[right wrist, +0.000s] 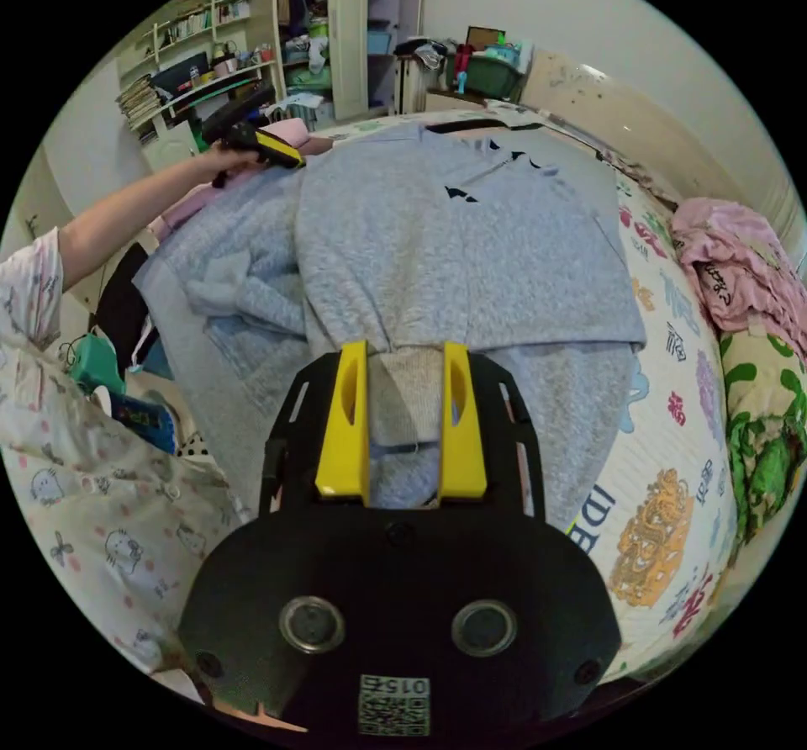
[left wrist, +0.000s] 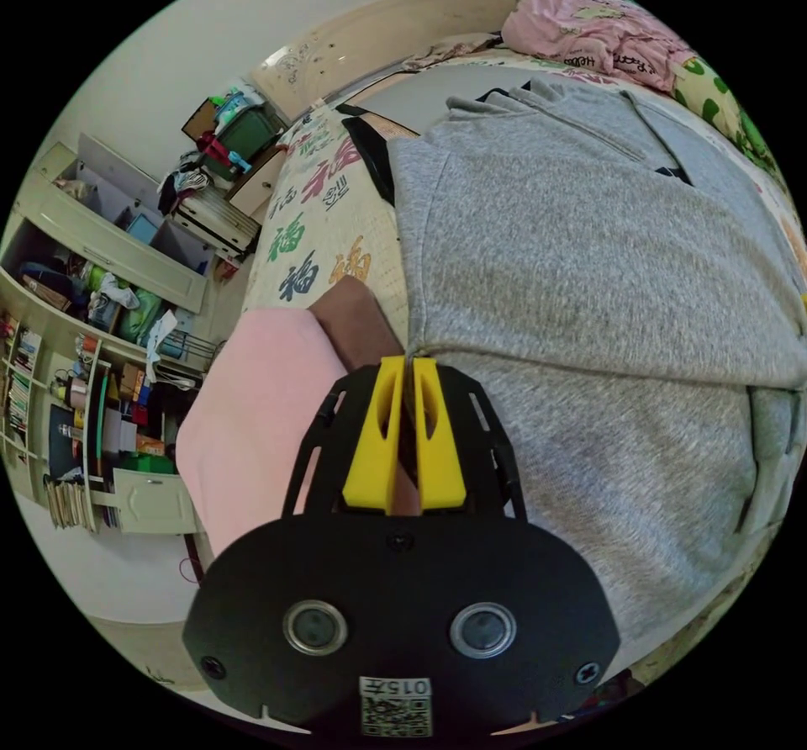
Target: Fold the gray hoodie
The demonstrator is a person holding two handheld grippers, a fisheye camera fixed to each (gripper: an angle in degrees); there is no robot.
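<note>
Yellow jaws of the left gripper (left wrist: 409, 361) sit nearest the lens in the left gripper view, pressed nearly together, with only a thin slit between them. I read their tips as pinching the edge of the gray hoodie (left wrist: 588, 279) where a folded-over layer meets the layer beneath. Gray fabric runs away from the jaws across the bed (left wrist: 324, 220), whose cover is pale with coloured characters. Just beside the jaws, on the other side from the hoodie, lies a pink cloth (left wrist: 252, 422) with a brown piece above it.

Right gripper view: right gripper (right wrist: 403, 355) has its jaws set well apart, parallel. A ribbed gray band of the hoodie (right wrist: 462, 262), cuff or hem, lies between them; I cannot tell whether either jaw presses on it. The hoodie is spread over the bed (right wrist: 672, 464), one layer folded across the body, loose fabric bunched toward the person's side.

Across the garment I see the left gripper (right wrist: 290, 160) held in the person's hand (right wrist: 223, 160), tips at the hoodie's far edge. A pink bundle of clothing (right wrist: 731, 262) sits on the bed well apart from the hoodie. Shelving (right wrist: 202, 69) stands against the wall behind.
</note>
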